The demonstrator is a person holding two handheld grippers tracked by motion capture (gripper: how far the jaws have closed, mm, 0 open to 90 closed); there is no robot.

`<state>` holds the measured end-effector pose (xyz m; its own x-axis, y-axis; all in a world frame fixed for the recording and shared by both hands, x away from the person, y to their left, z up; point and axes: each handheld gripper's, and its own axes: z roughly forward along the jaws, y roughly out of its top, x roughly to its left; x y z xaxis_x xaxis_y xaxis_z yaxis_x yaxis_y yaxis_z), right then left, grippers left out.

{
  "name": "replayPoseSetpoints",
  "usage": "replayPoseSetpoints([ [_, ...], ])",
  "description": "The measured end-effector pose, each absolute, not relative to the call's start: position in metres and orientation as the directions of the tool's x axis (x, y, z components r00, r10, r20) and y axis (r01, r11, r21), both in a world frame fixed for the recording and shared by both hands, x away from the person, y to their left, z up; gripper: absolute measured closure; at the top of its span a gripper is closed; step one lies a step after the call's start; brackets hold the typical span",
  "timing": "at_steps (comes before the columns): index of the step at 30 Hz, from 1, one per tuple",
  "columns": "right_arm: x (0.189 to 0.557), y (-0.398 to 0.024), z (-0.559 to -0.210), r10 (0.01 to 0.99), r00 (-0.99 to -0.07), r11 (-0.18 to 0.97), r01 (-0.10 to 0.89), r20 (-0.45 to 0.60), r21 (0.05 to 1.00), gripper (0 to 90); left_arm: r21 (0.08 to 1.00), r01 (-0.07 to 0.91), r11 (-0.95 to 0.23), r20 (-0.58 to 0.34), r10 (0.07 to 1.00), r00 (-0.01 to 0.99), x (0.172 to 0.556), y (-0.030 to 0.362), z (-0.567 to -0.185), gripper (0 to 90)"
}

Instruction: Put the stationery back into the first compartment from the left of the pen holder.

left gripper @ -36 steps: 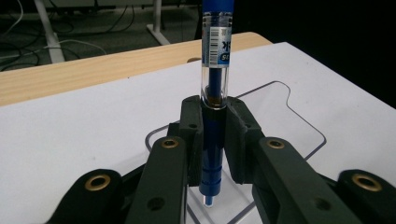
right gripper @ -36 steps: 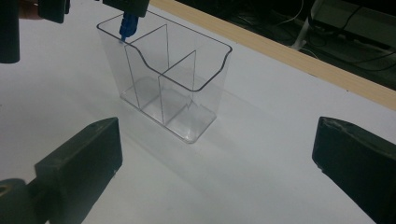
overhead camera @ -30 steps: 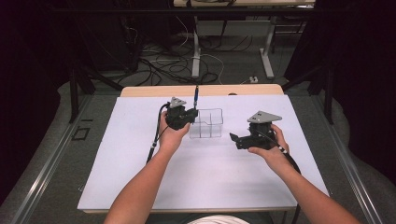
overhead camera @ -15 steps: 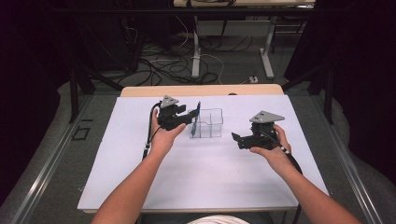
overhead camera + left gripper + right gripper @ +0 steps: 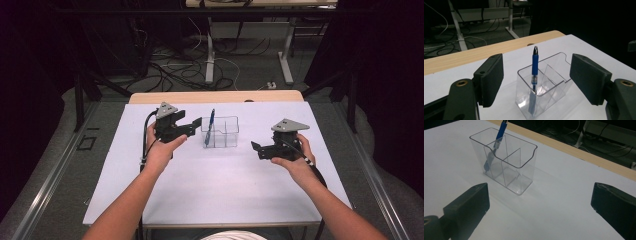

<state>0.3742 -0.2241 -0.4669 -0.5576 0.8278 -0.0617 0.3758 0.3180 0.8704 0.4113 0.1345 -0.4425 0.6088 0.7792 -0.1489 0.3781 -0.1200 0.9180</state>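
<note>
Since half a second ago the left hand-held gripper (image 5: pixel 196 124) has let go of the blue ballpoint pen with a black tip (image 5: pixel 210 126) and drawn back to the left, so the pen now stands nearly upright, free of the jaws, in the left compartment of the clear plastic three-compartment organiser box (image 5: pixel 222 132) on the white surface (image 5: pixel 225 190). In the left gripper view its jaws stand wide apart, with the pen (image 5: pixel 534 72) and box (image 5: pixel 549 82) just beyond them. The right hand-held gripper (image 5: pixel 256 148) hovers to the right of the box, apart from it, jaws also spread wide and empty.
</note>
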Motion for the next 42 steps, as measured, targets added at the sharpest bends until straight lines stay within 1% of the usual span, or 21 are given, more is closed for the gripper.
replayPoseSetpoints([
  [3,0.374,-0.227,-0.467,0.832,-0.552,0.31,0.377,-0.058,0.873,1.8,0.916,0.388,-0.1,-0.17,0.78,0.603,0.403,0.147,-0.439,27.6],
  [8,0.371,-0.233,-0.465,0.846,-0.532,0.288,0.388,-0.043,0.876,1.8,0.904,0.423,-0.062,-0.207,0.802,0.56,0.391,0.169,-0.438,16.0],
  [12,0.37,-0.239,-0.464,0.859,-0.51,0.278,0.4,-0.04,0.873,1.8,0.908,0.416,-0.049,-0.198,0.825,0.53,0.381,0.188,-0.441,14.6],
  [13,0.369,-0.241,-0.464,0.868,-0.495,0.273,0.407,-0.041,0.872,1.8,0.91,0.412,-0.051,-0.191,0.829,0.525,0.379,0.193,-0.443,13.3],
  [15,0.369,-0.244,-0.465,0.881,-0.472,0.266,0.413,-0.045,0.871,1.8,0.908,0.419,-0.029,-0.205,0.839,0.504,0.375,0.202,-0.446,9.0],
  [18,0.369,-0.249,-0.467,0.9,-0.433,0.25,0.425,-0.047,0.87,1.3,0.907,0.421,-0.016,-0.206,0.855,0.475,0.369,0.215,-0.452,6.8],
  [23,0.369,-0.256,-0.47,0.917,-0.396,0.235,0.435,-0.049,0.869,0.0,0.904,0.427,0.018,-0.22,0.876,0.429,0.363,0.234,-0.463,0.4],
  [26,0.369,-0.26,-0.475,0.929,-0.367,0.216,0.45,-0.041,0.867,0.0,0.898,0.437,0.042,-0.236,0.886,0.4,0.361,0.244,-0.471,0.1],
  [31,0.371,-0.266,-0.483,0.942,-0.335,0.186,0.476,-0.018,0.859,0.0,0.892,0.449,0.054,-0.232,0.907,0.352,0.36,0.255,-0.483,0.1],
  [34,0.372,-0.271,-0.489,0.947,-0.321,0.178,0.488,-0.013,0.855,0.0,0.885,0.461,0.06,-0.237,0.911,0.337,0.36,0.26,-0.49,0.1],
  [36,0.374,-0.276,-0.493,0.951,-0.309,0.166,0.494,-0.006,0.854,0.0,0.883,0.467,0.047,-0.224,0.917,0.33,0.359,0.263,-0.493,0.1],
  [42,0.378,-0.288,-0.505,0.964,-0.265,0.132,0.518,0.012,0.845,0.0,0.874,0.482,0.064,-0.239,0.92,0.311,0.36,0.268,-0.503,0.1],
])
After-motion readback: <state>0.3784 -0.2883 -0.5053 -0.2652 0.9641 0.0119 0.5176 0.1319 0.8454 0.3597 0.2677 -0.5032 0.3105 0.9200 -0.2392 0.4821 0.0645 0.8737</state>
